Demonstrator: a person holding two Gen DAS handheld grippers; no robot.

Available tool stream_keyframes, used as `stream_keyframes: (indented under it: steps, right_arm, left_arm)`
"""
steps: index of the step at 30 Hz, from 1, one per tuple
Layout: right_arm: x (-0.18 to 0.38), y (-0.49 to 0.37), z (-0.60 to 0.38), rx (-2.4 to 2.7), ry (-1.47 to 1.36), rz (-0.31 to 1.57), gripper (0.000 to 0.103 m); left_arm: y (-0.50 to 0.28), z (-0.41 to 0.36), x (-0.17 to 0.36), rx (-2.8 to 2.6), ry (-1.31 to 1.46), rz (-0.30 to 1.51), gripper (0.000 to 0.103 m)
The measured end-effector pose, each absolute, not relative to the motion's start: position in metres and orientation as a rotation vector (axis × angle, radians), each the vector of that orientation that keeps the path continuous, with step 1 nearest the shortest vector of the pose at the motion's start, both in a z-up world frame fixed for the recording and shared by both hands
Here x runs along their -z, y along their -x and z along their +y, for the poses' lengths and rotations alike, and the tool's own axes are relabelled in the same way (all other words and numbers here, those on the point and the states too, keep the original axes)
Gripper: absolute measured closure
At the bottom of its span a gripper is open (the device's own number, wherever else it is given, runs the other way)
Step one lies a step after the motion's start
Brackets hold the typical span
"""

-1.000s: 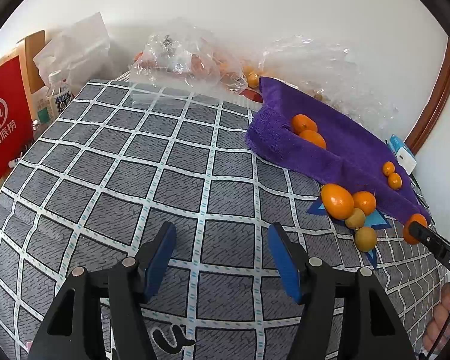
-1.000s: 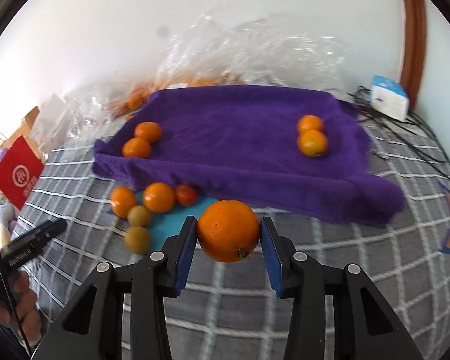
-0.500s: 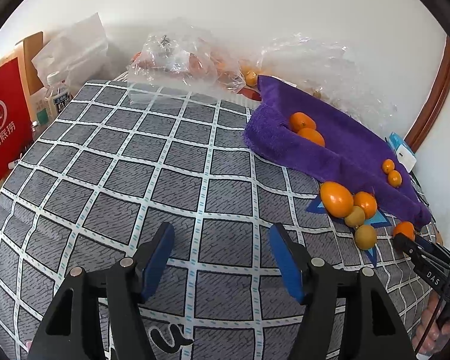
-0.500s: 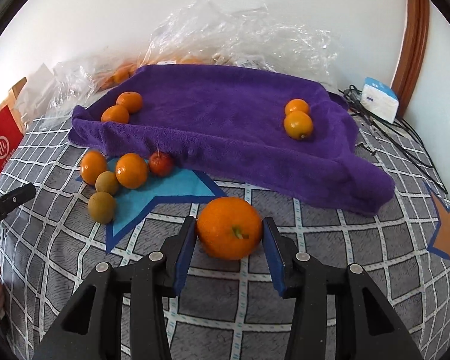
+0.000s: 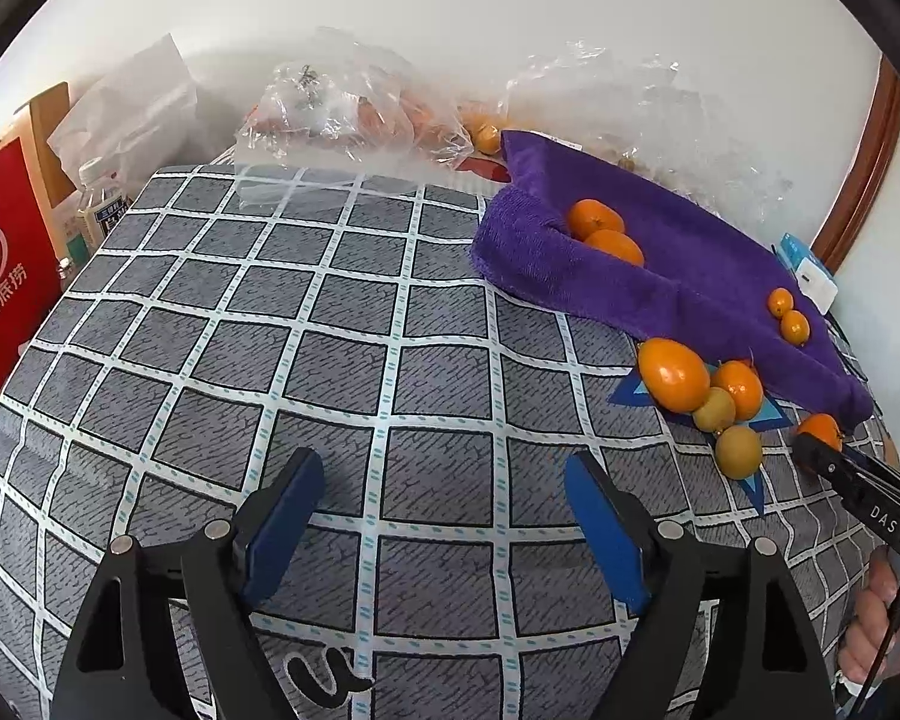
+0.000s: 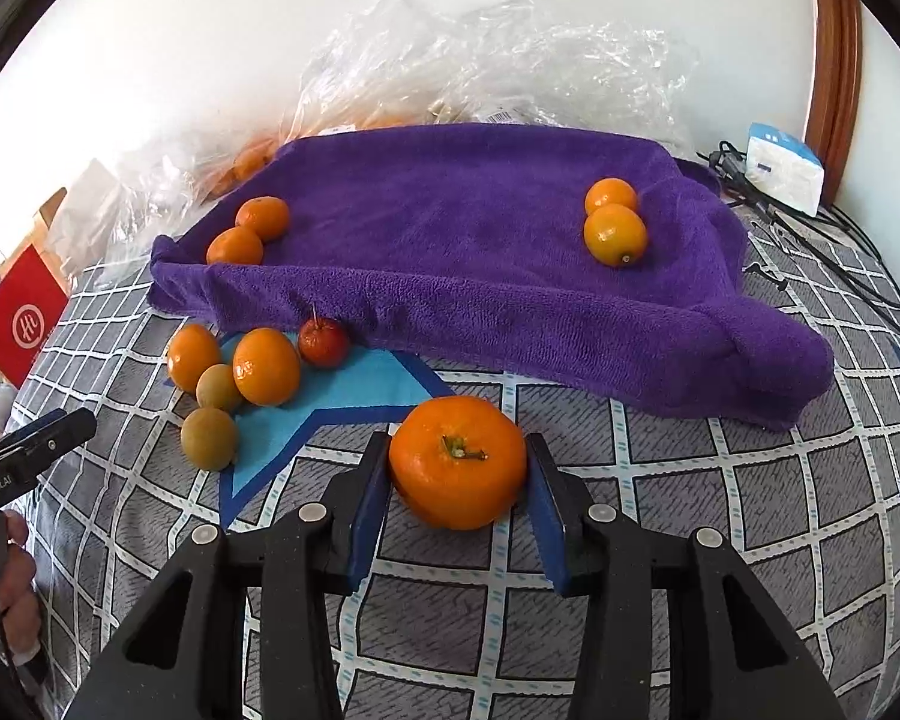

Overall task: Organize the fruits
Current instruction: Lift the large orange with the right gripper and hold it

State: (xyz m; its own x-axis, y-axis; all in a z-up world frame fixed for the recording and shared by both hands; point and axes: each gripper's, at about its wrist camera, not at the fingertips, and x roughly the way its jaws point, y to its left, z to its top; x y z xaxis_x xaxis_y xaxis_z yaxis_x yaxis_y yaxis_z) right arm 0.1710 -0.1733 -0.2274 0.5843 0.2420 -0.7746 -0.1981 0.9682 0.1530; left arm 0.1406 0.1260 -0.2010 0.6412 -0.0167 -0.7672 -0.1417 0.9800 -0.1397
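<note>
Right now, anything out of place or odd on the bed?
Mostly the purple towel: rumpled, its near edge bunched into a roll. A small red fruit sits against that edge. Five fruits cluster loose off the towel. No visible damage.

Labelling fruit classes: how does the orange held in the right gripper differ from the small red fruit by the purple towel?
The large orange mandarin is clamped, much bigger, green-stemmed. The small red fruit lies free against the purple towel, darker, with a thin stalk. Both are round.
</note>
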Motion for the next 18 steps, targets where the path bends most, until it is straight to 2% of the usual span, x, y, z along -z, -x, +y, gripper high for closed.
stream_keyframes:
  steps: [3, 4, 5, 6, 18]
  right_arm:
    - [0.227, -0.168, -0.172, -0.259, -0.030, 0.909, 0.060]
    - [0.227, -0.167, -0.171, -0.256, -0.030, 0.907, 0.060]
    - [0.227, -0.167, -0.171, -0.255, -0.032, 0.909, 0.060]
    - [0.227, -0.168, -0.171, -0.255, -0.032, 0.910, 0.060]
    - [0.229, -0.171, -0.173, -0.267, -0.047, 0.920, 0.060]
  left_arm:
    - [-0.142, 0.122, 0.202, -0.091, 0.163, 0.887, 0.019]
    - [-0.143, 0.120, 0.203, -0.102, 0.145, 0.896, 0.016]
    - [-0.145, 0.116, 0.205, -0.124, 0.117, 0.916, 0.009]
    - [-0.147, 0.113, 0.207, -0.145, 0.085, 0.931, 0.008]
    - [-0.142, 0.117, 0.203, -0.151, 0.144, 0.899, 0.008]
